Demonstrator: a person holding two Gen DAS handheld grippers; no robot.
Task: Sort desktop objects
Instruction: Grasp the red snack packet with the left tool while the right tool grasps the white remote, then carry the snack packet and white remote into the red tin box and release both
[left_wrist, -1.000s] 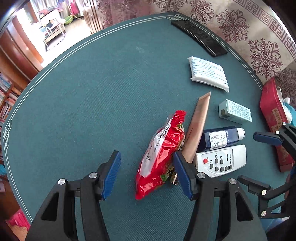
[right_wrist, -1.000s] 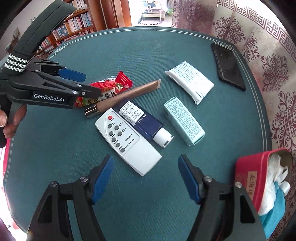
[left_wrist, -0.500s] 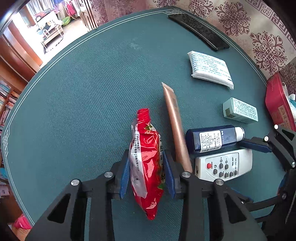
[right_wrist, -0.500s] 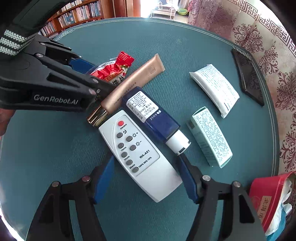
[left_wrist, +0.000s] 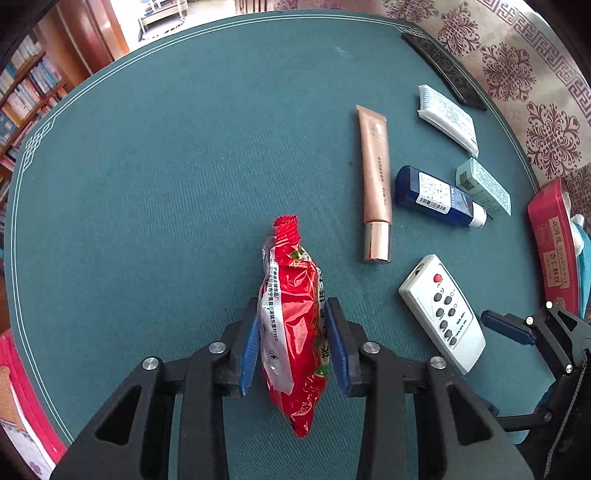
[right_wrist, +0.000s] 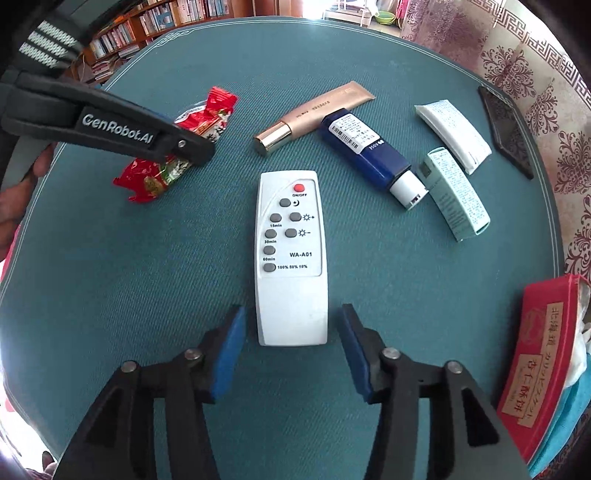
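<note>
The red snack packet (left_wrist: 293, 325), a second ago loose beside the gold tube (left_wrist: 376, 184), is now pinched in the left tool (left_wrist: 293, 345) clear of the cluster, ready for sorting, while the right tool (right_wrist: 291, 347) hangs spread around the white remote (right_wrist: 291, 254) on the bench (left_wrist: 166, 166).

On the table (right_wrist: 110, 295): one snack bag (left_wrist: 291, 332), one remote (right_wrist: 291, 254), two tubes (right_wrist: 314, 110) (right_wrist: 369, 147), one box (right_wrist: 456, 195), one white packet (right_wrist: 454, 134), one red tin (right_wrist: 543, 365), one black case (right_wrist: 504, 129).

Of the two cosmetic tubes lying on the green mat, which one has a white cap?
The dark blue tube has the white cap, pointing toward the mint box. The rose-gold tube beside it ends in a shiny metallic cap.
</note>
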